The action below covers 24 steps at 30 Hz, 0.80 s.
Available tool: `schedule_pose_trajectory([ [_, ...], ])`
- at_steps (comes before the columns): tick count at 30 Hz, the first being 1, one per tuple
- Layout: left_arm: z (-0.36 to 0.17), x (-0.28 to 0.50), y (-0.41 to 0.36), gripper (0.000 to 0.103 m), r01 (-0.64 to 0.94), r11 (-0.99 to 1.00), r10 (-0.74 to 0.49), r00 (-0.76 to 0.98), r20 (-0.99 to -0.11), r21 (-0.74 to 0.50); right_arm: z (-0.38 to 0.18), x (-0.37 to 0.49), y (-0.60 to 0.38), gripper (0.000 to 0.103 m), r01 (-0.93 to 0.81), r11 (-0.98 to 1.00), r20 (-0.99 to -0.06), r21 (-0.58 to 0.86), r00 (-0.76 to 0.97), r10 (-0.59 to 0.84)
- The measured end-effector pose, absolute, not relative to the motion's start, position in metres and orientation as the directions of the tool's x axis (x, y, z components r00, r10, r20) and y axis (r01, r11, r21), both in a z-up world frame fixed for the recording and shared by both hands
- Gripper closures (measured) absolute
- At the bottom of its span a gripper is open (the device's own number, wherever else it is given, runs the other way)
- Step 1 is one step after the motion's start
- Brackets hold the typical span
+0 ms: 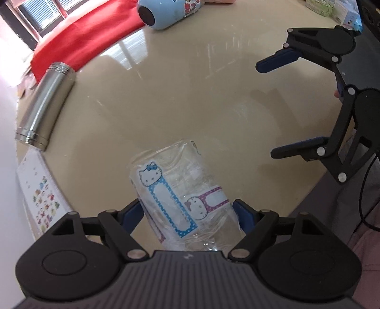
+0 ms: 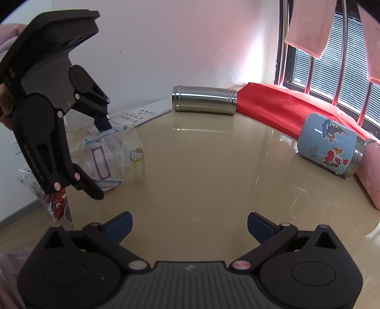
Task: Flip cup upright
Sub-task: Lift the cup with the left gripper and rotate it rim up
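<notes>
A clear plastic cup (image 1: pixel 182 190) with Hello Kitty stickers lies on its side on the beige table (image 1: pixel 190 95). My left gripper (image 1: pixel 188 214) has its blue-padded fingers (image 1: pixel 133 214) on both sides of the cup's body and is shut on it. In the right wrist view the cup (image 2: pixel 118 156) lies at left with the left gripper (image 2: pixel 102 161) around it. My right gripper (image 2: pixel 188 223) is open and empty over the table; it also shows in the left wrist view (image 1: pixel 268 107) at right, jaws wide apart.
A steel flask (image 1: pixel 45 104) lies on its side at left, next to a red cloth (image 1: pixel 83 40). A light blue sticker-covered cup (image 1: pixel 166 12) lies on its side at the far edge. A sticker sheet (image 1: pixel 40 190) lies at the left edge. A pink cushion (image 2: pixel 370 171) sits at right.
</notes>
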<state>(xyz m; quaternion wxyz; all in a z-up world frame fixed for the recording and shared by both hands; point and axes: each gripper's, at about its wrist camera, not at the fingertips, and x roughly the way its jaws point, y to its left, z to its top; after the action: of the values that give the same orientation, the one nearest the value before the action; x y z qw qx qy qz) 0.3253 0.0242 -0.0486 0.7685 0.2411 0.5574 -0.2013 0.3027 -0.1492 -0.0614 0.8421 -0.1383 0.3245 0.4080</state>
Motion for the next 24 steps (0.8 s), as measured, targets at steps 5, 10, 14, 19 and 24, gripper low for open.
schedule_pose_trajectory([
  [5, -0.050, 0.321, 0.033, 0.006, 0.540, 0.826, -0.025, 0.324, -0.946, 0.163, -0.063, 0.299, -0.148, 0.000, -0.773, 0.634, -0.672, 0.022, 0.458, 0.581],
  [10, -0.024, 0.313, 0.045, 0.000, 0.410, 0.909, -0.107, 0.418, -0.902, 0.081, -0.062, 0.296, -0.150, 0.000, -0.771, 0.637, -0.677, 0.008, 0.464, 0.571],
  [14, -0.024, 0.322, 0.049, 0.000, 0.246, 0.969, -0.082, 0.452, -0.888, 0.035, -0.063, 0.296, -0.151, 0.000, -0.758, 0.652, -0.681, 0.014, 0.470, 0.561],
  [19, -0.031, 0.343, 0.043, 0.003, 0.193, 0.981, -0.054, 0.432, -0.900, 0.034, -0.064, 0.293, -0.154, 0.000, -0.745, 0.667, -0.687, 0.018, 0.475, 0.550],
  [24, -0.040, 0.350, 0.033, 0.039, 0.220, 0.975, -0.047, 0.370, -0.928, 0.039, -0.063, 0.288, -0.158, 0.000, -0.732, 0.681, -0.691, 0.015, 0.484, 0.537],
])
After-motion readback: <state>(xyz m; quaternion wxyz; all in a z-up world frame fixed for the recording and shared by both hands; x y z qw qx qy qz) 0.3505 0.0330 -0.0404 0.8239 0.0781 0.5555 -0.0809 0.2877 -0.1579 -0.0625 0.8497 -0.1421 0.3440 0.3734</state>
